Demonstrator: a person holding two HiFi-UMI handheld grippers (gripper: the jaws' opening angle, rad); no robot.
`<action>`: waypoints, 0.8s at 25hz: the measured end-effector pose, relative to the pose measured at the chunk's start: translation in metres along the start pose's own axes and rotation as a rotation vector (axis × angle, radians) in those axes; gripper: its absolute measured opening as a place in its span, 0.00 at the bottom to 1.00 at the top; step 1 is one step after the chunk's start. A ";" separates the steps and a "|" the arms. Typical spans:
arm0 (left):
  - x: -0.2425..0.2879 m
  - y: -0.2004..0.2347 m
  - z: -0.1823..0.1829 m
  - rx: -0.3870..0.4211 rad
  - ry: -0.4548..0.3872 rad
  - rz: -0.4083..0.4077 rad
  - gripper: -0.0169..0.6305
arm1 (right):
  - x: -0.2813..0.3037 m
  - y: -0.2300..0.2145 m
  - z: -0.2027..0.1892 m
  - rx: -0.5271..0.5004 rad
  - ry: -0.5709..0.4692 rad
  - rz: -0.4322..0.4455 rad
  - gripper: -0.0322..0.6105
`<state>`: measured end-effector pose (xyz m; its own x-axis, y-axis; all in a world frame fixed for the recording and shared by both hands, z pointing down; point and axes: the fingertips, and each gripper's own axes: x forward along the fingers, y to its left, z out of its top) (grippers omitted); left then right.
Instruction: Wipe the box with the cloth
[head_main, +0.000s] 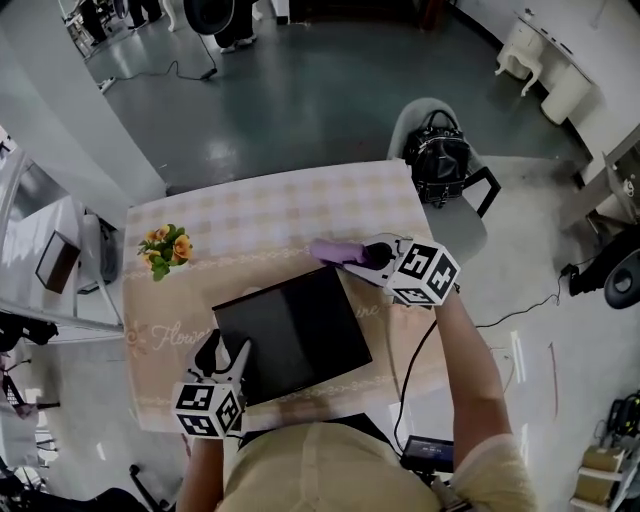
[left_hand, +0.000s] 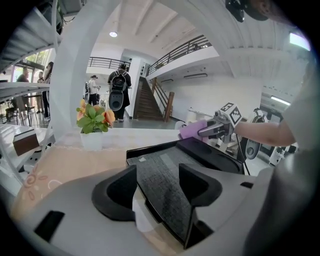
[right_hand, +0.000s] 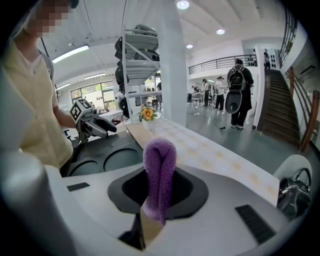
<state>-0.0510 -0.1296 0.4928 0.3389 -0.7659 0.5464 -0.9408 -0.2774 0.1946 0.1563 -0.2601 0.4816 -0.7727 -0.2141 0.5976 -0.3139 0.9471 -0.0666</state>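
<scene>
A flat black box (head_main: 295, 330) lies in the middle of the table. My left gripper (head_main: 226, 356) is shut on the box's near left edge; in the left gripper view the box's grey textured face (left_hand: 167, 187) runs between the jaws of the left gripper (left_hand: 157, 185). A purple cloth (head_main: 335, 250) hangs folded in my right gripper (head_main: 366, 256), which is just past the box's far right corner. In the right gripper view the cloth (right_hand: 160, 170) stands pinched between the jaws, with the box (right_hand: 107, 155) to the left.
A pot of orange flowers (head_main: 165, 248) stands at the table's left. The table's checked covering (head_main: 270, 210) stretches behind the box. A black backpack (head_main: 440, 155) sits on a chair beyond the far right corner. Cables lie on the floor at right.
</scene>
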 end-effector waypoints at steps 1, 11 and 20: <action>-0.001 0.003 0.002 -0.006 -0.012 0.010 0.46 | -0.003 0.000 -0.002 0.012 -0.017 -0.027 0.17; 0.004 0.009 -0.002 -0.094 -0.034 0.003 0.46 | -0.016 0.027 -0.028 0.292 -0.148 -0.066 0.17; 0.000 0.000 -0.001 -0.102 -0.055 -0.078 0.46 | -0.024 0.071 -0.046 0.394 -0.141 -0.017 0.17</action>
<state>-0.0510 -0.1289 0.4940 0.4079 -0.7760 0.4811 -0.9060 -0.2790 0.3182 0.1775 -0.1767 0.4990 -0.8251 -0.2853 0.4877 -0.4932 0.7849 -0.3751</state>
